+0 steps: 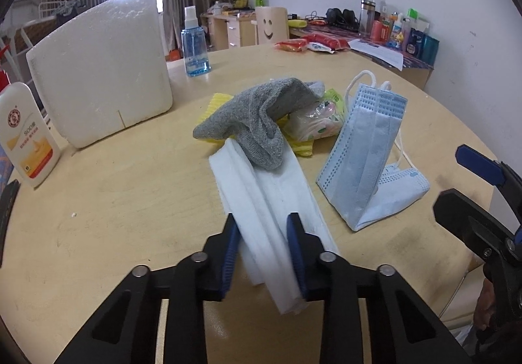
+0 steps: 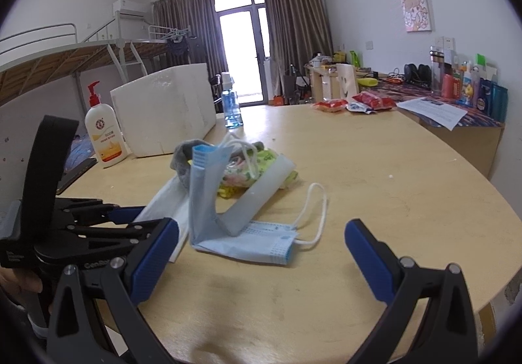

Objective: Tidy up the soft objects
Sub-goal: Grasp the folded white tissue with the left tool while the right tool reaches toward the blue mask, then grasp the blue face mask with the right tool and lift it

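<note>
A big round wooden table fills most of both views. On its far left side stands a white foam box, with a lotion bottle beside it and a blue spray bottle behind it.

Near the middle of the table lies a pile of soft things. A long white folded cloth lies with one end under the pile and the other end pointing back toward the left gripper. A grey sock drapes over its far end. Just to the right, a blue face mask is bent so one half stands up and the other half lies flat.

The left gripper has its two blue pads pressed on the near end of the white cloth. The right gripper is wide open with nothing in it, near the flat part of the mask.
</note>
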A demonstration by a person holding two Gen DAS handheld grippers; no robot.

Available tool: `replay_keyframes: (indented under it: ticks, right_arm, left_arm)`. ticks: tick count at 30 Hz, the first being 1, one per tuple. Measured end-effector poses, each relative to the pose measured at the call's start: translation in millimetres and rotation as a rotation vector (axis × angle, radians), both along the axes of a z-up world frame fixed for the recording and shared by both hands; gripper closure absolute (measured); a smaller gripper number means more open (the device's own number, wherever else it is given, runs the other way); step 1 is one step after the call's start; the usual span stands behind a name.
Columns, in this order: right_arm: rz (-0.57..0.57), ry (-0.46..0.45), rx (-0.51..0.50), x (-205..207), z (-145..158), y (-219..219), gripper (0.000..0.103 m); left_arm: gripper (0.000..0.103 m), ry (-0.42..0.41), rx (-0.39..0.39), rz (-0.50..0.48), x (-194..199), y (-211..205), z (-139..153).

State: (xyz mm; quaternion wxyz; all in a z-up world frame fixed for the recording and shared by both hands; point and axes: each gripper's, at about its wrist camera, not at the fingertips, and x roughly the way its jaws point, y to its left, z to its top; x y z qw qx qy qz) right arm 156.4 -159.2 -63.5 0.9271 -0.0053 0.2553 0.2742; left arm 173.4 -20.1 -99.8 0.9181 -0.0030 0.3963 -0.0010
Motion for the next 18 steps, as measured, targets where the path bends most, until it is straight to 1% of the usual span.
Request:
replay_keyframes:
  ticks: [2, 5, 7, 9, 10, 13, 15, 17, 18]
  right_arm:
    - [0.007, -0.001, -0.001, 0, 0, 4, 0.000]
    - [0.026, 0.004, -0.010, 0, -1, 11, 0.000]
    - [0.037, 0.009, -0.016, 0, -2, 16, 0.001]
    - [0.049, 0.018, -0.014, 2, -2, 21, 0.010]
    - [0.053, 0.022, -0.013, 3, -2, 23, 0.011]
    - [0.066, 0.041, -0.020, 6, -4, 28, 0.022]
    - [0.074, 0.060, -0.013, 8, -5, 29, 0.036]
    - [0.094, 0.077, -0.001, 10, -5, 31, 0.045]
    - [0.097, 0.077, -0.001, 10, -5, 33, 0.048]
  left_arm:
    - [0.082, -0.009, 0.004, -0.003, -1, 1, 0]
    - [0.088, -0.020, 0.031, -0.009, -2, 2, -1]
    - [0.091, -0.023, 0.031, -0.016, -3, 3, -1]
    - [0.092, -0.024, 0.024, -0.019, -4, 4, -1]
    - [0.092, -0.023, 0.012, -0.019, -3, 6, -1]
    - [0.092, -0.021, -0.020, -0.018, -1, 10, -1]
    - [0.092, -0.023, -0.024, -0.017, -2, 10, -1]
    - [0.093, -0.022, -0.021, -0.017, -1, 9, 0]
    - [0.093, -0.022, -0.027, -0.017, -1, 10, 0]
